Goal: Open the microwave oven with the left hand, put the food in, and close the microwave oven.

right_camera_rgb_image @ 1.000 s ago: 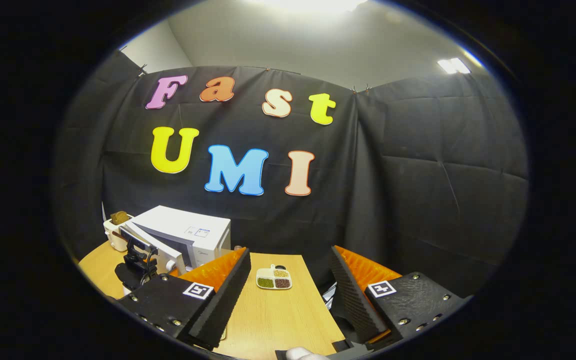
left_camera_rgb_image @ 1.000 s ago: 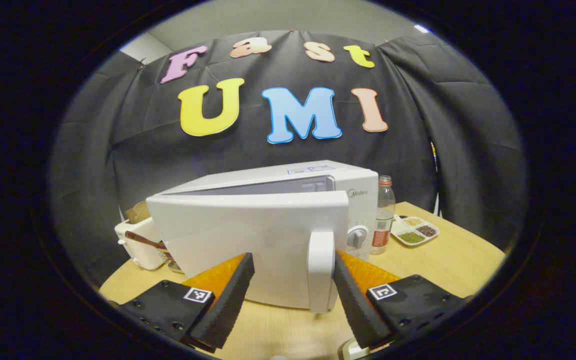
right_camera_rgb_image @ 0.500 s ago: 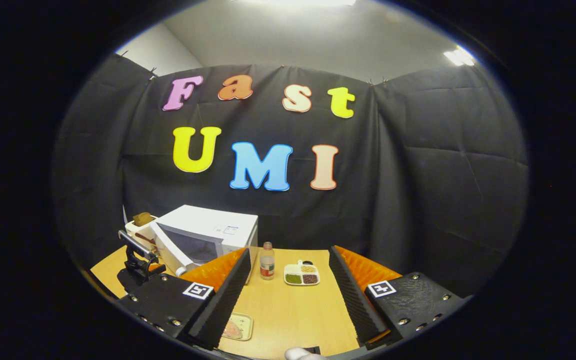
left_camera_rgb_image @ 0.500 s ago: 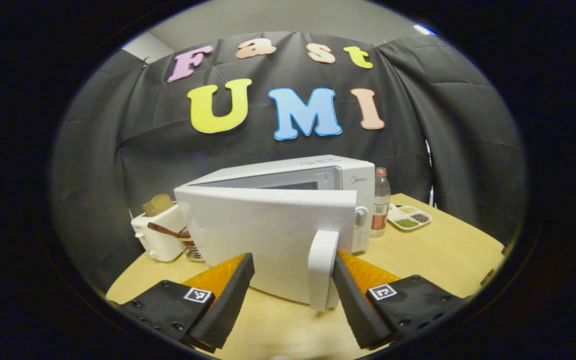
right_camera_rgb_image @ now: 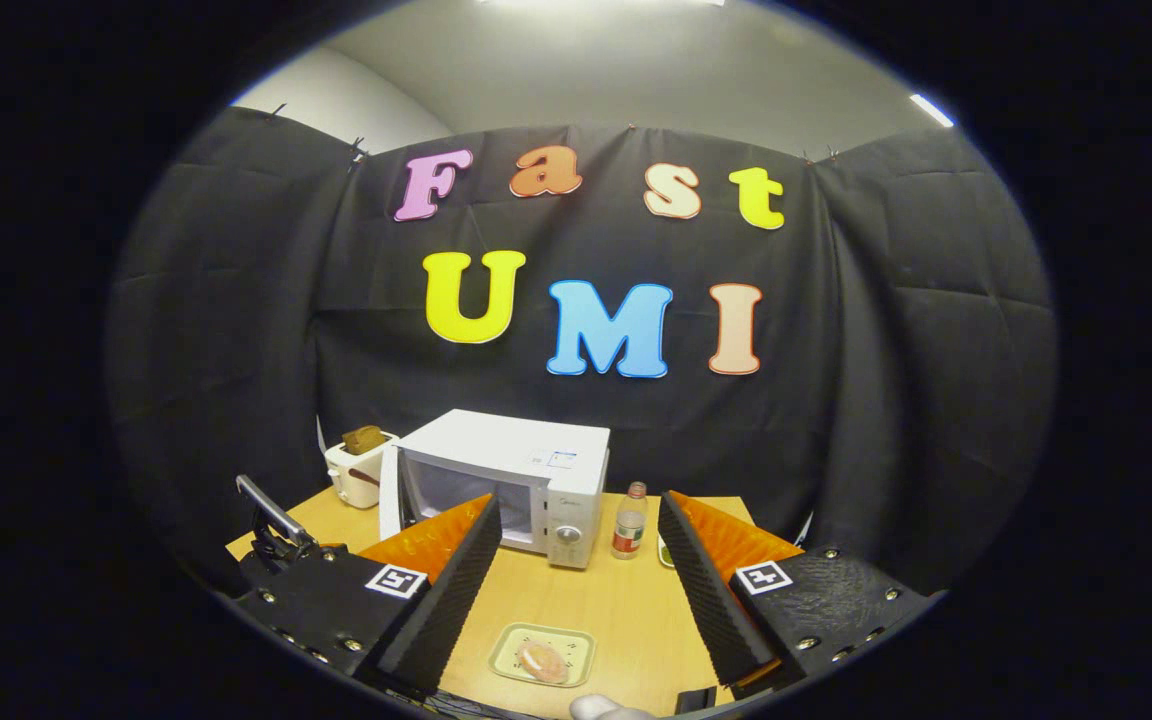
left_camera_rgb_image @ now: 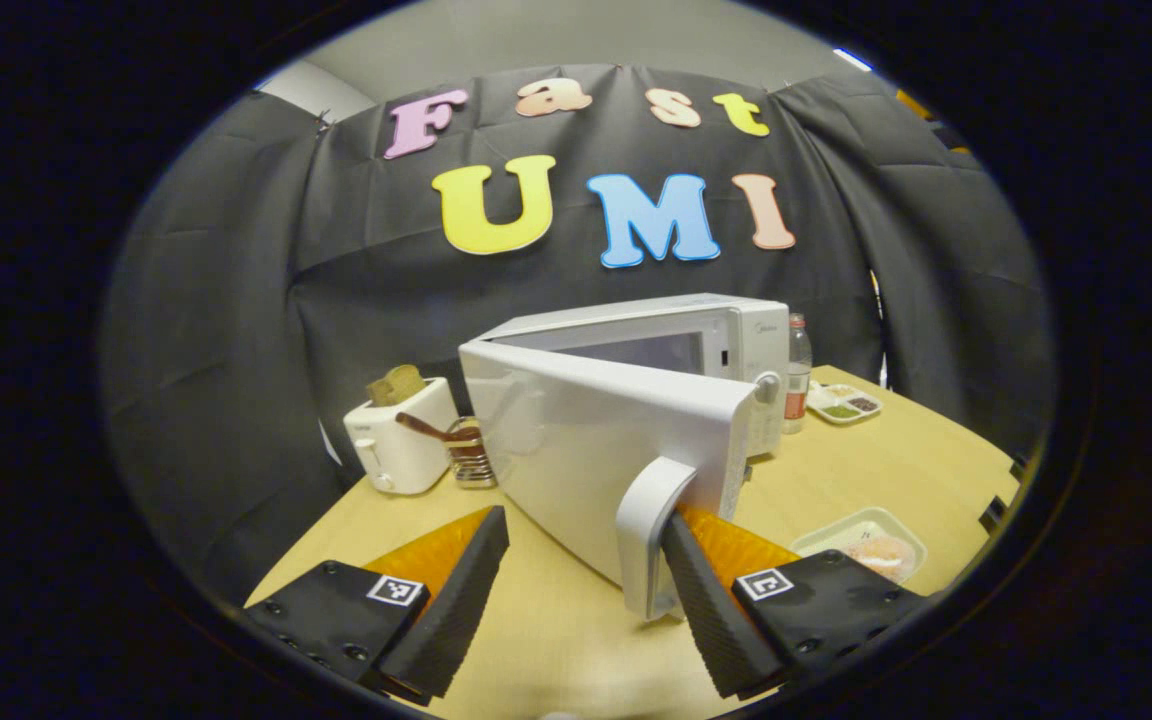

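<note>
The white microwave [left_camera_rgb_image: 726, 345] stands on the wooden table [left_camera_rgb_image: 866, 470] with its door [left_camera_rgb_image: 601, 440] swung wide to the left. My left gripper [left_camera_rgb_image: 584, 525] is open. The door's handle [left_camera_rgb_image: 648, 535] sits between its fingers, against the right-hand one. The food, a pinkish piece on a pale tray [left_camera_rgb_image: 861, 545], lies on the table right of the door. In the right gripper view the microwave [right_camera_rgb_image: 546, 470] shows its open cavity, and the food tray [right_camera_rgb_image: 542, 655] lies in front of it. My right gripper [right_camera_rgb_image: 579, 505] hangs open above the table with nothing in it. The left gripper [right_camera_rgb_image: 271, 520] shows at far left.
A white toaster [left_camera_rgb_image: 396, 445] with bread and a small rack [left_camera_rgb_image: 466, 455] stand left of the microwave. A bottle [left_camera_rgb_image: 798, 380] and a divided dish of grains [left_camera_rgb_image: 841, 403] stand to its right. The table's near edge is close below both grippers.
The microwave door has swung much wider open, drawn by the handle at my left gripper's finger. The right gripper has turned left, bringing the microwave and food tray to the view's centre.
</note>
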Available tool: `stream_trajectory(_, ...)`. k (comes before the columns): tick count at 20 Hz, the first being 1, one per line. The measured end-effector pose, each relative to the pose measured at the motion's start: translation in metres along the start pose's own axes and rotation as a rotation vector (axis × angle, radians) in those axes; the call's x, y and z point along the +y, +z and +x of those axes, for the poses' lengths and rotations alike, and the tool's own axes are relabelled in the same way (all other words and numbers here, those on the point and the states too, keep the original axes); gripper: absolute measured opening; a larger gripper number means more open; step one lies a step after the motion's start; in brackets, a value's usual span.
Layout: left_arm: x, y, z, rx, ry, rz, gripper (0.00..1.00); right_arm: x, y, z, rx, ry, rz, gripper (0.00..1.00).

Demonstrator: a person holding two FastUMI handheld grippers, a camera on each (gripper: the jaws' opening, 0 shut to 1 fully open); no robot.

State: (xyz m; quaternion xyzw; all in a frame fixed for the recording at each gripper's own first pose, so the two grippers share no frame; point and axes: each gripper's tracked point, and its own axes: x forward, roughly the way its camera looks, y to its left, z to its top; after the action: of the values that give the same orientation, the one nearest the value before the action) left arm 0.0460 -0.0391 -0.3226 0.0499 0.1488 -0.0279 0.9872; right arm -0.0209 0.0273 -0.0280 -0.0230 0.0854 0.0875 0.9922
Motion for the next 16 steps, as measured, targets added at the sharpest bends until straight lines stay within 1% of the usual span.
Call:
stream_trajectory(4,0.047,-0.014,-0.019,0.009,0.047,0.0,1.0,0.037,-0.002,0.003,0.003,0.057,0.001,0.96)
stream_trajectory(5,0.058,-0.018,-0.021,0.011,0.058,-0.002,0.98,0.044,-0.003,0.002,0.003,0.068,0.0,0.96)
stream_trajectory(6,0.07,-0.022,-0.025,0.016,0.071,-0.005,1.0,0.051,-0.004,0.003,0.007,0.077,-0.002,0.96)
stream_trajectory(7,0.082,-0.026,-0.028,0.019,0.08,-0.01,0.98,0.057,-0.006,0.004,0.009,0.087,-0.002,0.96)
stream_trajectory(8,0.091,-0.028,-0.029,0.023,0.085,-0.016,1.0,0.063,-0.005,0.004,0.01,0.094,-0.002,0.97)
stream_trajectory(10,0.108,-0.033,-0.033,0.032,0.09,-0.033,1.0,0.071,-0.007,0.006,0.015,0.105,-0.002,0.97)
stream_trajectory(11,0.115,-0.037,-0.035,0.036,0.093,-0.043,0.98,0.075,-0.008,0.005,0.017,0.109,0.0,0.97)
stream_trajectory(12,0.122,-0.04,-0.037,0.044,0.097,-0.053,1.0,0.078,-0.008,0.007,0.021,0.114,0.002,0.96)
stream_trajectory(13,0.128,-0.04,-0.037,0.048,0.1,-0.06,0.98,0.081,-0.009,0.008,0.024,0.117,0.002,0.96)
stream_trajectory(14,0.132,-0.043,-0.039,0.051,0.103,-0.067,1.0,0.082,-0.008,0.008,0.025,0.118,0.003,0.96)
stream_trajectory(16,0.142,-0.047,-0.04,0.055,0.115,-0.071,1.0,0.086,-0.009,0.01,0.027,0.122,0.003,0.96)
